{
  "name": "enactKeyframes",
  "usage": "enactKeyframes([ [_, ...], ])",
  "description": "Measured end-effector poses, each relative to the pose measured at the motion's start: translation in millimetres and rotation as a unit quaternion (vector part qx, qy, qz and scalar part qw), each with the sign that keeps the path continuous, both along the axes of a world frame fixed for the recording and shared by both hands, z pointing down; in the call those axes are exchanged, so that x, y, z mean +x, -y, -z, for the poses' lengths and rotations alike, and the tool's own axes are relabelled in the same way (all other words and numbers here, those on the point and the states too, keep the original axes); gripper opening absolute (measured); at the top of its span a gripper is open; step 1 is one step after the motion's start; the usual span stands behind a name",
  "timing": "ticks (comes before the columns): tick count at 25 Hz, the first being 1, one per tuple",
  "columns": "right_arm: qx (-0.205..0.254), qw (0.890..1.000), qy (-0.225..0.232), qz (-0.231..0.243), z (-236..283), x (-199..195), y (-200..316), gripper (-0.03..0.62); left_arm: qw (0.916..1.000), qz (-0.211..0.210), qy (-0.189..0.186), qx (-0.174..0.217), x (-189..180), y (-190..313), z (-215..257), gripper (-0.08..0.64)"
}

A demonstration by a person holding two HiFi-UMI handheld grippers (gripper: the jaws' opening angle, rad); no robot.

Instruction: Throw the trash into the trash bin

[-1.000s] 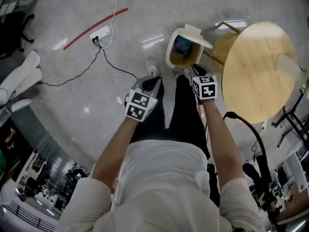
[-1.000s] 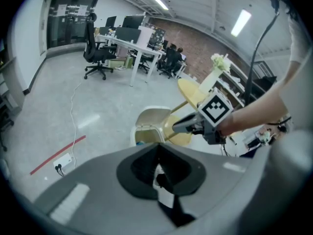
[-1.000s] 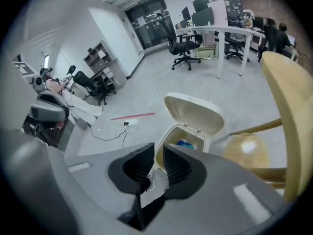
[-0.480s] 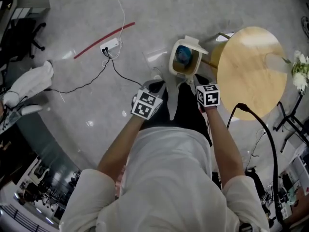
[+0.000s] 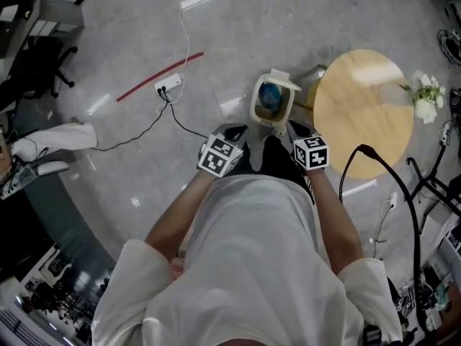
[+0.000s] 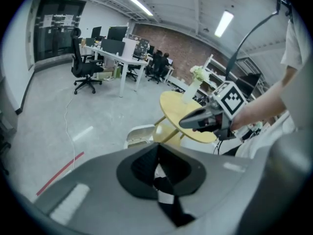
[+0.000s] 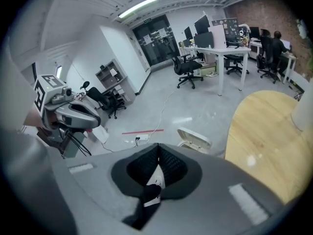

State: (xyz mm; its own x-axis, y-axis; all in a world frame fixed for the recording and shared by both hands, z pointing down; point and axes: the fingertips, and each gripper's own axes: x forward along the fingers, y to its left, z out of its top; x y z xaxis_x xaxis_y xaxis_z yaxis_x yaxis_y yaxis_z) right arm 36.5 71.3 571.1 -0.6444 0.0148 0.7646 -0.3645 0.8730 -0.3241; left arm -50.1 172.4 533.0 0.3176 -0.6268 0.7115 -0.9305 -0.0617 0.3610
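Since blue trash (image 5: 271, 94) lies inside the trash bin (image 5: 259, 114), you carry nothing. Left gripper (image 5: 230, 130) and right gripper (image 5: 293, 128): jaws pressed together.

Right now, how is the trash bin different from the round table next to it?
The trash bin is white, and the round table is wood-coloured. The trash bin looks much smaller than the round table's top. The trash bin is open with something blue inside, while the round table has a flat top with white flowers standing on it. Both stand on the grey floor, close together.
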Motion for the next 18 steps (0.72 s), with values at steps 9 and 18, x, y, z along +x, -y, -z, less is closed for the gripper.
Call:
enactKeyframes([
  [9, 0.014, 0.999, 0.047, -0.010, 64.5, 23.3, 2.5, 0.003, 0.9992, -0.024, 0.011, 0.029, 6.8, 12.1, 46.2, 0.005],
  [18, 0.034, 0.995, 0.086, -0.044, 105.8, 40.1, 16.3, 0.003, 0.9986, -0.019, 0.011, 0.048, -0.5, 20.7, 76.6, 0.005],
])
